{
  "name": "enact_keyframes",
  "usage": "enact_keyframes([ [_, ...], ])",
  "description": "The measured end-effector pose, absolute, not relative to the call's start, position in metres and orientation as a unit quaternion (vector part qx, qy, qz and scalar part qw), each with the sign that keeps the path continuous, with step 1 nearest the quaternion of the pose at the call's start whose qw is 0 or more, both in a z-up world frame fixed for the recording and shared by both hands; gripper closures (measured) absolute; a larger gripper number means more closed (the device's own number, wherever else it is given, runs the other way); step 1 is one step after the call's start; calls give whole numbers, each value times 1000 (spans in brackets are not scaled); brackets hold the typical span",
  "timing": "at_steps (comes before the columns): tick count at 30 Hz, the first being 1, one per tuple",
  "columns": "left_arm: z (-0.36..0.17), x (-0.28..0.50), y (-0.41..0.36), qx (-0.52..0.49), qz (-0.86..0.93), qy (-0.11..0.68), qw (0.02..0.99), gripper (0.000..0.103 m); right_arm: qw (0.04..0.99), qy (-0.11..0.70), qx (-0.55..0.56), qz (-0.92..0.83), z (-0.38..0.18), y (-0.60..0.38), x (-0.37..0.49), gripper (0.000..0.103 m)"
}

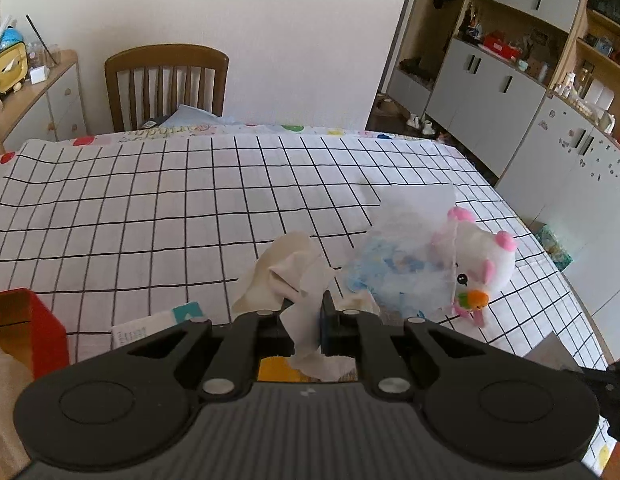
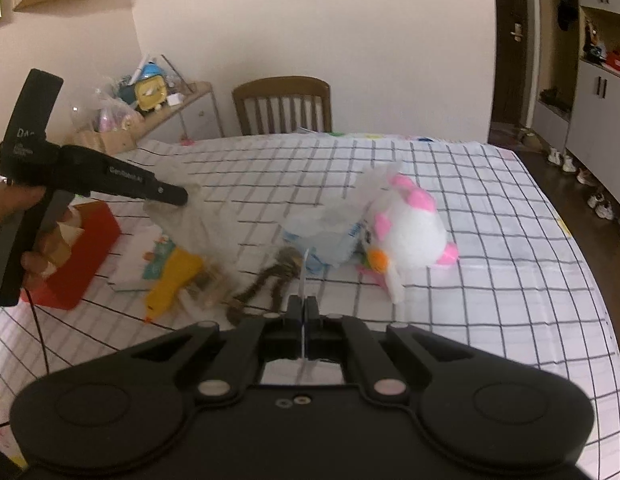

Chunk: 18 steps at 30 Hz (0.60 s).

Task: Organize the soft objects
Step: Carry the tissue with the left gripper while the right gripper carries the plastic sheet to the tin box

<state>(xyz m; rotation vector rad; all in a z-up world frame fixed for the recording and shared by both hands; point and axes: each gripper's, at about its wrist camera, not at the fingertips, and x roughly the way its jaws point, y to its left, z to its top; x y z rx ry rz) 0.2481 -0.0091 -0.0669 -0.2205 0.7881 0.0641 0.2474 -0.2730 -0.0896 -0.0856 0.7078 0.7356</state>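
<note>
Above the checked worktop (image 1: 149, 208), the left claw (image 1: 305, 312) pinches a white tissue (image 1: 305, 280); the right claw (image 2: 303, 312) is pressed together on a plastic bag's (image 2: 326, 232) thin edge beside the plush toy (image 2: 410, 232).

white-pink plush toy (image 2: 410, 232) lying beside crumpled blue-white bag (image 2: 330, 236).

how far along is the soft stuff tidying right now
Nothing looks put away yet. In hand: the left gripper is shut on a white cloth; the right gripper pinches the edge of a clear bag beside the plush. Left: the plush, a yellow toy and a brown rope toy lie loose on the table near the red box.
</note>
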Motion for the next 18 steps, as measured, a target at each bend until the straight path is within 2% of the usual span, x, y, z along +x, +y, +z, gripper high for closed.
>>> enact_keyframes([
  [18, -12, 184, 54, -128, 39, 351, 927, 93, 852, 308, -28, 423, -43, -194, 228, 103],
])
